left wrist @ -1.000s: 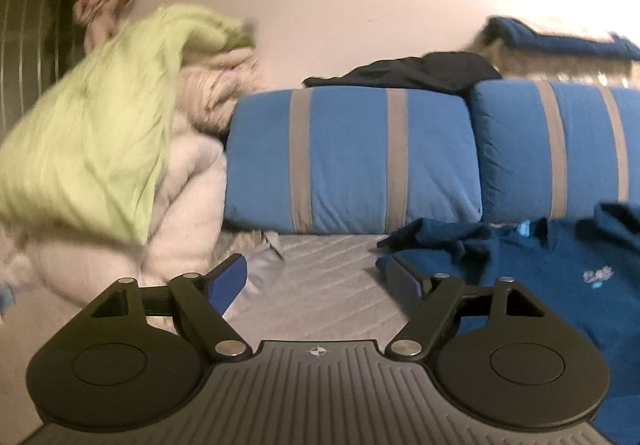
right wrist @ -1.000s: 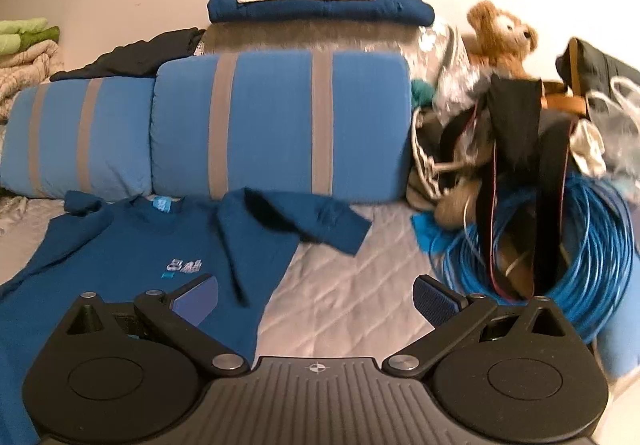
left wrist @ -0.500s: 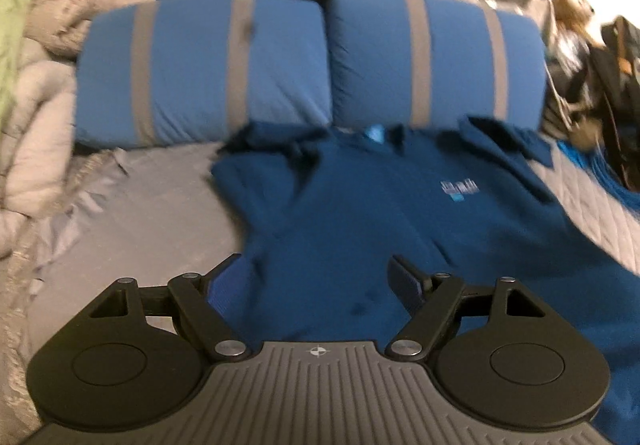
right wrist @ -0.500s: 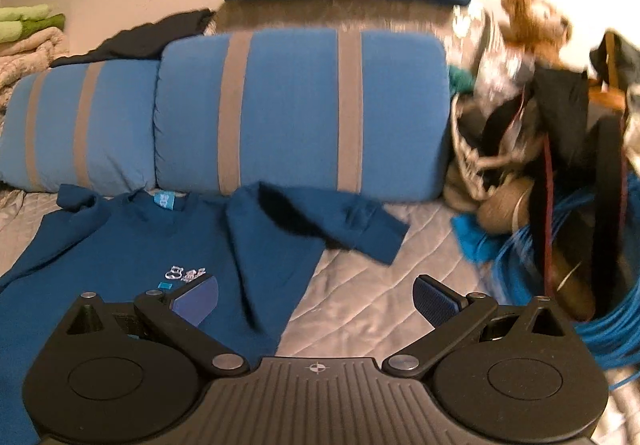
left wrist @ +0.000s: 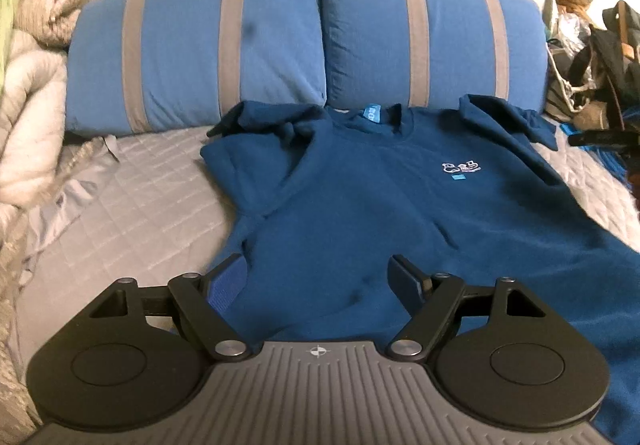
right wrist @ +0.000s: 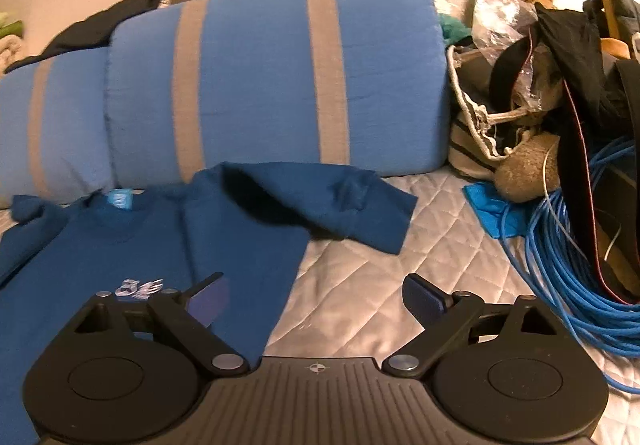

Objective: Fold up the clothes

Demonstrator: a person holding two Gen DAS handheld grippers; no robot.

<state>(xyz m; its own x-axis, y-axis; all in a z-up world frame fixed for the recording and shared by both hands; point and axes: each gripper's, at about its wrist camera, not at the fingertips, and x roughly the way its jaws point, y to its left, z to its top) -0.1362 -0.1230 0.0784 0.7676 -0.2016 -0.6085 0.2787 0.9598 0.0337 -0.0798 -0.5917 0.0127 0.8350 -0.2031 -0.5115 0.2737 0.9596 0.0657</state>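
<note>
1. Since 1 second ago my left tool (left wrist: pixel 316 273) has swung away from the pile of blankets (left wrist: pixel 36 57) and now looks down over the navy sweatshirt (left wrist: pixel 380 205); my right tool (right wrist: pixel 316 297) has crept closer to the garment's right sleeve (right wrist: pixel 352 205).
2. Both tools stand wide open and hold nothing: the left one hovers over the lower body of the sweatshirt, the right one above its side edge and the grey quilted bed (right wrist: pixel 420 277).
3. That sweatshirt lies front up and spread on the bed, collar toward the 2 blue striped pillows (left wrist: pixel 312 45), its left sleeve (left wrist: pixel 256 125) bunched back on itself, the right sleeve flopped outward.
4. I judge the cloth soft, thick and limp; it should drape and drag instead of keeping a shape, and it is not fragile.
5. Good holds, I think, are a sleeve cuff, a shoulder seam or the hem, pinching 1 or 2 layers only.
6. Whether the spread marks an early lay-out or a redo, I cannot tell.
</note>
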